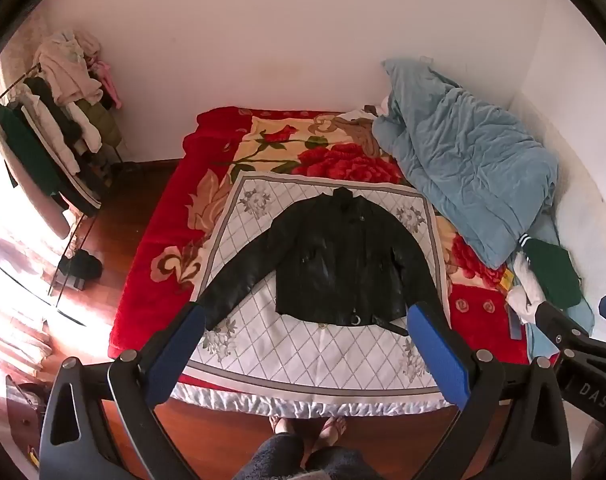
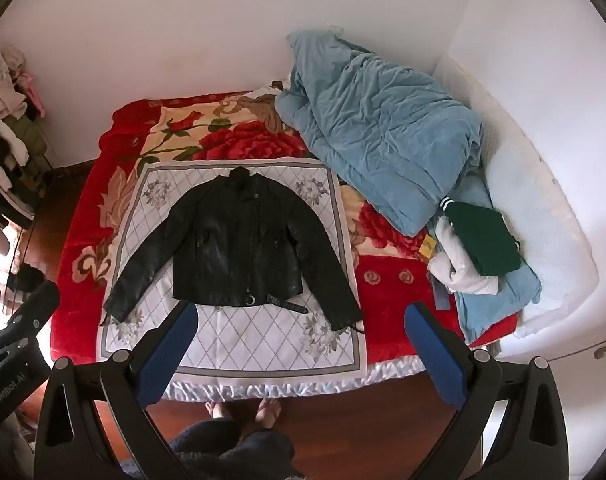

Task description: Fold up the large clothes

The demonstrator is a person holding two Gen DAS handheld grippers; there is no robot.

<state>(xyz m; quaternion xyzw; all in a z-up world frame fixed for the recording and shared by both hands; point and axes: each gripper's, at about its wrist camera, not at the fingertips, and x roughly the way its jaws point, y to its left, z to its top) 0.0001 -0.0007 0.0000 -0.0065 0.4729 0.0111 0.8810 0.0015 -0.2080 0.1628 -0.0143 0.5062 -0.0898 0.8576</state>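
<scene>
A black leather jacket (image 1: pixel 339 256) lies flat, front up, sleeves spread, on a white diamond-patterned cloth (image 1: pixel 303 344) on the bed; it also shows in the right wrist view (image 2: pixel 239 248). My left gripper (image 1: pixel 307 320) is open and empty, held high above the bed's near edge. My right gripper (image 2: pixel 301 320) is open and empty too, beside the left one; its finger shows at the right of the left wrist view (image 1: pixel 563 328). The left gripper shows at the left edge of the right wrist view (image 2: pixel 19 320).
A red floral blanket (image 2: pixel 75 240) covers the bed. A crumpled blue duvet (image 2: pixel 383 140) lies at the back right, with a folded green garment (image 2: pixel 483 236) and white clothes (image 2: pixel 459 268) beside it. A clothes rack (image 1: pixel 59 128) stands left. The person's feet (image 1: pixel 307 428) are at the bed's foot.
</scene>
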